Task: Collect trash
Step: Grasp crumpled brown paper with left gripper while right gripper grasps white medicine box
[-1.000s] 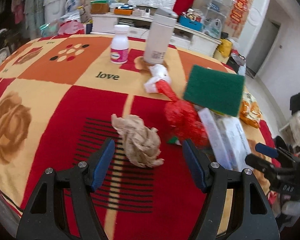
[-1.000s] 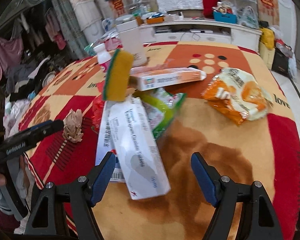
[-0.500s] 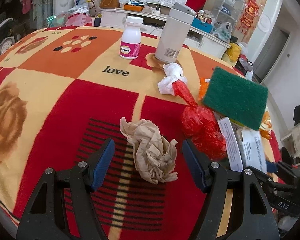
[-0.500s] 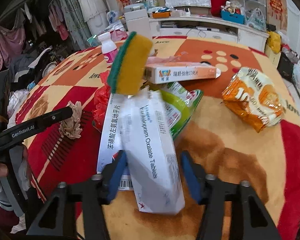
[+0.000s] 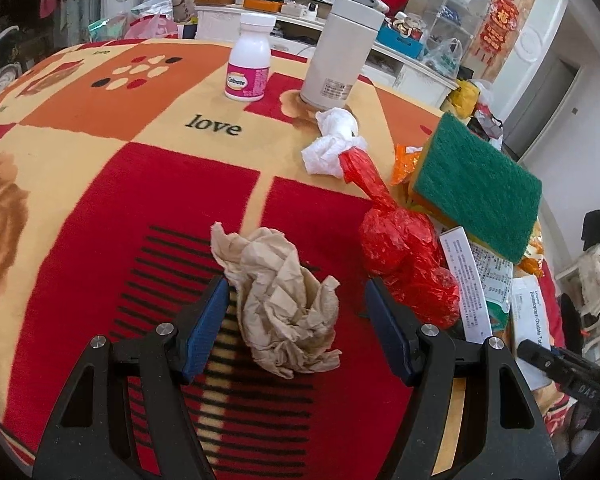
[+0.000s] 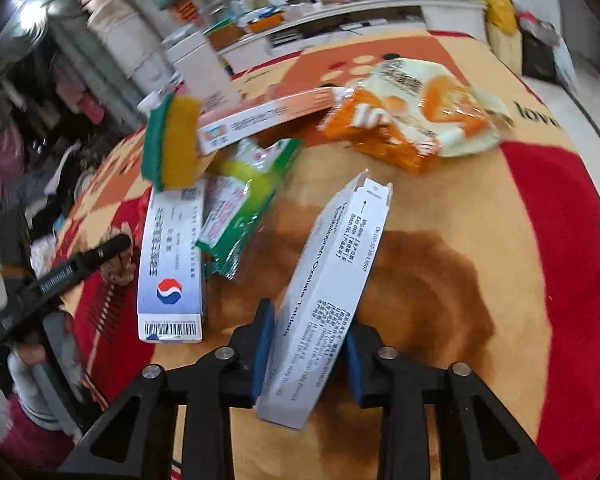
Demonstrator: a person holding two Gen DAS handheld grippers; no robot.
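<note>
crumpled brown paper (image 5: pixel 288 304) lies on the red-striped patch of the fuzzy blanket-covered worktop (image 5: pixel 100 208), between the spread blue fingers of the left gripper (image 5: pixel 296 330), untouched. only the right wrist view shows the right gripper (image 6: pixel 306 354), whose fingers have just been closing and now pinch a white cardboard tablet box (image 6: pixel 326 292). its long axis points away, tilted up toward a glossy orange snack bag (image 6: pixel 412 120).

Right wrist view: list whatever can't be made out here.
- Bottle: mostly hidden behind the sponge.
- Shelf clutter: motion-blurred.
- Crumpled paper: partly covered by the left hand-held gripper.
- White box: its lower end is cut off between the jaws of the right hand-held gripper.
</note>
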